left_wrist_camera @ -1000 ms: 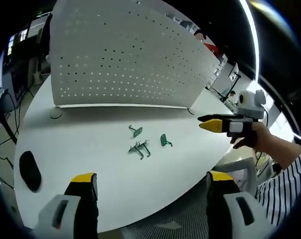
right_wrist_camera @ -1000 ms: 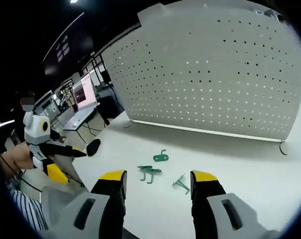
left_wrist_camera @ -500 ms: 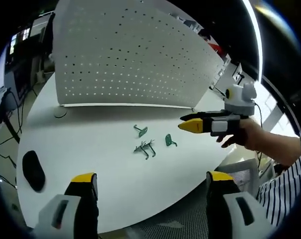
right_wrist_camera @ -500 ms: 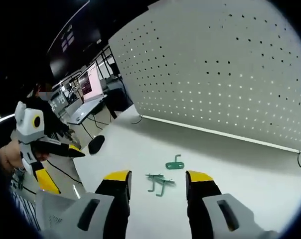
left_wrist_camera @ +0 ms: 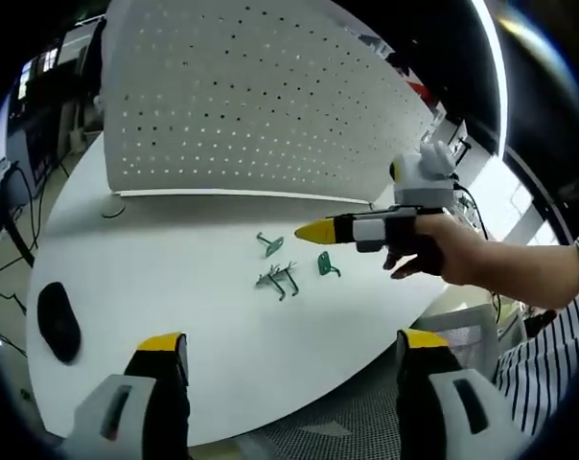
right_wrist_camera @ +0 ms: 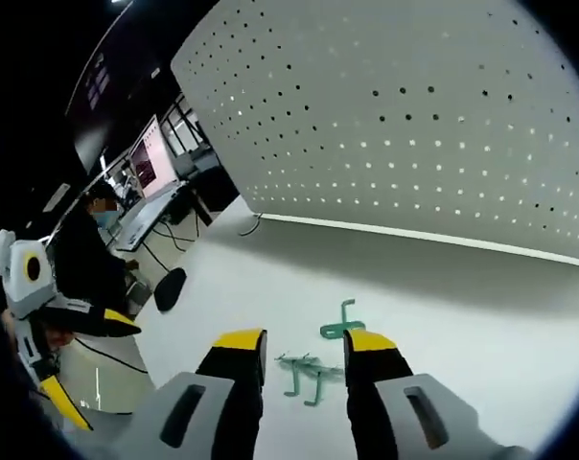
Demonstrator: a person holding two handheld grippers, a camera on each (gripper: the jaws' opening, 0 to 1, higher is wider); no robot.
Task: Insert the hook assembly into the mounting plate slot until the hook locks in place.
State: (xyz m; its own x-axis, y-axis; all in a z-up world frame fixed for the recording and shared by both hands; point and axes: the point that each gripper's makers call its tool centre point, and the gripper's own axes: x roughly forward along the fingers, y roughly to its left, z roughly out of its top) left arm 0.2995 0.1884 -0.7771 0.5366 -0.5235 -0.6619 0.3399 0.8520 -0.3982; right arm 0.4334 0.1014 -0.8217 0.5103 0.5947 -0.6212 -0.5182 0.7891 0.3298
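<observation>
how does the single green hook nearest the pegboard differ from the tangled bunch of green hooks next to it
The single green hook lies alone, nearer the white pegboard; the tangled bunch lies farther from it. The single hook reads as one small piece; the bunch is several pieces overlapping, wider overall. Both are green, lying flat on the white table, ungripped.

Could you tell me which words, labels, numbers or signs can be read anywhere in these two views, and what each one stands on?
Readable text: none.
Monitor in the background of the right gripper view: its screen is lit, but whatever is on it is too small and blurred to read.
White perforated board, green hooks, white table, left gripper and right gripper: no lettering to be seen.
</observation>
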